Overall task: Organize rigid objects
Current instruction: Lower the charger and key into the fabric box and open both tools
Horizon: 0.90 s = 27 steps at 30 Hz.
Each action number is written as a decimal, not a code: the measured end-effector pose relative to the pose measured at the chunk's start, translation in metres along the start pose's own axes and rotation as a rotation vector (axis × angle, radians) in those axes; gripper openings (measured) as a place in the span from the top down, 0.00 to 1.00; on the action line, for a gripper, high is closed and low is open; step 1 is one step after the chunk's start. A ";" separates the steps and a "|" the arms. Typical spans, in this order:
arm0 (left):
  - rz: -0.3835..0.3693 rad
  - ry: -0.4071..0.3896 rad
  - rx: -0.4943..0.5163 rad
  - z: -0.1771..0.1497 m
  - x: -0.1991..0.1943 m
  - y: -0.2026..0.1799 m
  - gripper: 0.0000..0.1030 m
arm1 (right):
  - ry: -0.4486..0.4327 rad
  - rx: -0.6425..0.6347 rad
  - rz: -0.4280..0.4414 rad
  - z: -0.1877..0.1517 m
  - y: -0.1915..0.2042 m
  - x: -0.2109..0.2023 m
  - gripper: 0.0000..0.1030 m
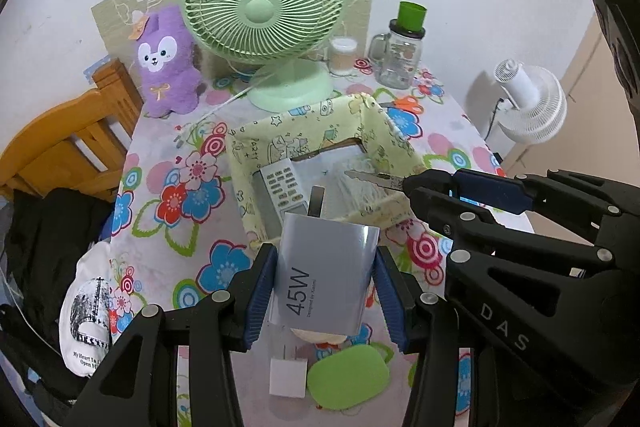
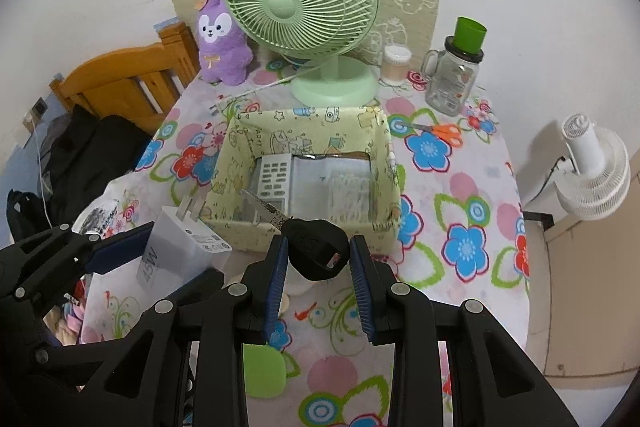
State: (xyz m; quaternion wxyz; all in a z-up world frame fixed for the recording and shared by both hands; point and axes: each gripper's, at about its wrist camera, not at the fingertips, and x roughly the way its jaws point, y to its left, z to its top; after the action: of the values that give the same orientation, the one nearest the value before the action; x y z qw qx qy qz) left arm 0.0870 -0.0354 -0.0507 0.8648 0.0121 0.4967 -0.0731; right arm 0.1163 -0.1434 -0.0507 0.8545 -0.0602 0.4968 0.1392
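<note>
Looking through the left wrist view first, a white 45W charger (image 1: 324,275) is being held up in the left gripper (image 1: 324,291), the jaws clamped on its two flat sides, prongs pointing away toward the yellow fabric box (image 1: 256,163). The charger is being carried just short of the box's near wall, above the floral counter (image 1: 168,255). Inside the box, a white remote control (image 1: 286,189) is already lying at the left, with a pale bundle of white sticks (image 1: 362,189) beside it. At the right of this view the right gripper (image 1: 412,187) is being seen from the side, a metal key blade sticking out of it over the box's near right corner. Below the charger, a small white plug (image 1: 289,377) and a green oval pad (image 1: 348,375) are still waiting on the counter.

Switching to the right wrist view, a black-headed key (image 2: 316,247) is being gripped by its head, the jaws of the right gripper (image 2: 318,259) pressed together on it, blade aimed into the box (image 2: 304,227). The remote (image 2: 274,179) and the white bundle (image 2: 348,191) are again being shown on the box floor. The left gripper (image 2: 160,255) and its charger (image 2: 188,247) are being seen at the left, just outside the box wall. Orange scissors (image 2: 438,129) are lying on the counter beyond the box's right side.

By the look of it, the sorting is partly done: two things boxed, two being brought, a few left out.
</note>
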 end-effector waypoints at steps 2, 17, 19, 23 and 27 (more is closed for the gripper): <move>0.002 0.003 -0.008 0.004 0.005 0.000 0.51 | 0.004 -0.008 0.005 0.006 -0.004 0.005 0.67; 0.011 0.011 -0.072 0.041 0.043 0.000 0.51 | 0.027 -0.012 0.029 0.042 -0.030 0.041 0.67; 0.012 0.012 -0.086 0.046 0.049 0.000 0.51 | 0.028 -0.009 0.032 0.048 -0.033 0.047 0.67; 0.011 0.015 -0.115 0.055 0.061 0.001 0.51 | 0.034 0.003 0.038 0.057 -0.041 0.058 0.67; 0.012 0.029 -0.143 0.060 0.074 0.003 0.51 | 0.047 0.011 0.044 0.062 -0.046 0.069 0.67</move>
State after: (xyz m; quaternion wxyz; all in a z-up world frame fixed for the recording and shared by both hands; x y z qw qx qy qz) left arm 0.1756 -0.0465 -0.0837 0.8565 -0.0458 0.5131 -0.0320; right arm 0.2142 -0.1602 -0.0815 0.8397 -0.0481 0.5185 0.1538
